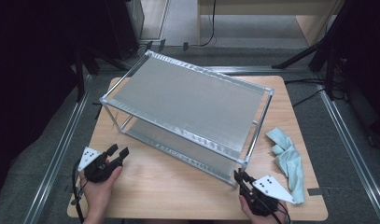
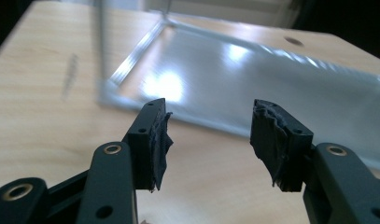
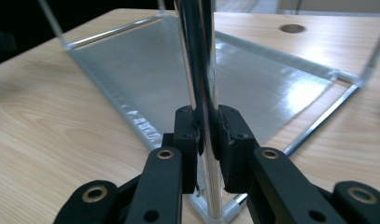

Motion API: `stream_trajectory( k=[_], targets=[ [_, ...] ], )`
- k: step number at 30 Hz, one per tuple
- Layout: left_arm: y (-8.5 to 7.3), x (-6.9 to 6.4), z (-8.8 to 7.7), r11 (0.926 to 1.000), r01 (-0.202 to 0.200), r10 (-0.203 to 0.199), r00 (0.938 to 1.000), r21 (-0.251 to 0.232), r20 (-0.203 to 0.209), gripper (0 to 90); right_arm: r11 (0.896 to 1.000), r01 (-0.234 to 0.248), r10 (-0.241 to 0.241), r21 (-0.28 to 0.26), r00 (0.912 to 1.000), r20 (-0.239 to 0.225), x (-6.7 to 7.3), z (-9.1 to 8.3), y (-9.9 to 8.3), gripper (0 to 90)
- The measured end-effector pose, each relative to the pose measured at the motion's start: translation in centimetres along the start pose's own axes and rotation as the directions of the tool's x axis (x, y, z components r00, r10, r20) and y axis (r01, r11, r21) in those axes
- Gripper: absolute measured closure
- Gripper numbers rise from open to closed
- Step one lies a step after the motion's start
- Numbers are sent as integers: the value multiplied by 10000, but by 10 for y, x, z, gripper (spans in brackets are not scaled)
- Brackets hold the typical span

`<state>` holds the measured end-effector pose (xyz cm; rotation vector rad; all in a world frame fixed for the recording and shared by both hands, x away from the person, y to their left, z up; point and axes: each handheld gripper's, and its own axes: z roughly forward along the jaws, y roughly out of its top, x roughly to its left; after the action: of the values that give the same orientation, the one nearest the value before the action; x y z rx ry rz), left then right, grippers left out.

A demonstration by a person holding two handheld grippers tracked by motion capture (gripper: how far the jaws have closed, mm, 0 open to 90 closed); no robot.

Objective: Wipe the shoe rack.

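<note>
Wooden table [image 1: 178,186] bears a shelf rack [image 1: 187,100]; right gripper [image 3: 207,135] clamps its post, left gripper [image 2: 208,135] open.

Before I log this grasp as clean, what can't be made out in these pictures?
- High view: where the right gripper meets the rack's corner post is too small to judge.
- Right gripper view: the post runs off the top edge.
- Left gripper view: the rack's lower shelf is blurred, its far side cut off.
- High view: the cloth is bunched, hiding its folds.
</note>
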<state>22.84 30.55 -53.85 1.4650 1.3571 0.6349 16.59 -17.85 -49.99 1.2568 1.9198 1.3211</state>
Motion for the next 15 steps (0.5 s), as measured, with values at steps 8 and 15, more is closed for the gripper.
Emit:
stream_trajectory(
  k=[8, 15],
  targets=[
    [24, 12, 27, 9999, 138, -133, 9975, 71, -691, 431, 9993, -361, 366, -78, 9967, 728, -23, -23, -6, 787],
    [32, 16, 41, 9984, -336, 346, 9992, 451, -214, 696, 9985, -538, 540, -40, 9939, 963, -32, -30, -5, 787]
  ],
)
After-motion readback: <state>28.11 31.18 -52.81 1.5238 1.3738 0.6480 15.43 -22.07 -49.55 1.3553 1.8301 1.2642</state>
